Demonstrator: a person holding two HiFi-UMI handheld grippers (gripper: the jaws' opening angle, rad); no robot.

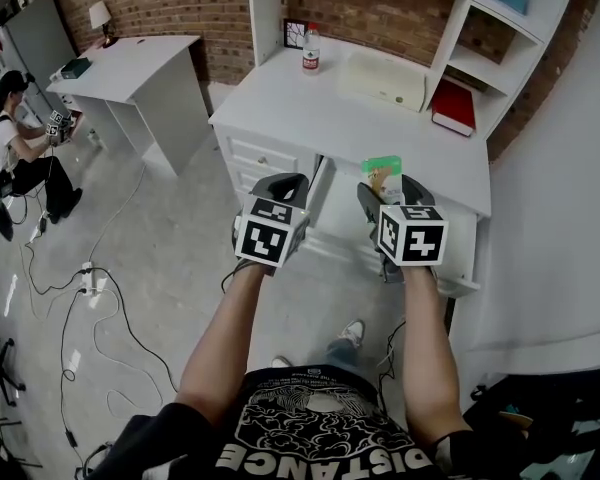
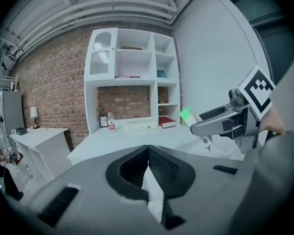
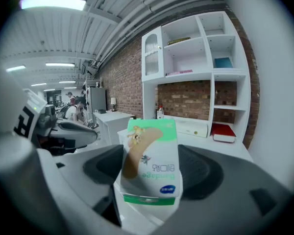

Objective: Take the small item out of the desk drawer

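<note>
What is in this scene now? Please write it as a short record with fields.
right hand-held gripper: shut on small white-and-green cardboard bandage box, held in the air in front of the desk
left hand-held gripper: shut, nothing between its jaws
white desk drawer: open
white desk: clear plastic bottle with red label stands at the back
side shelf: red book lies there
</note>
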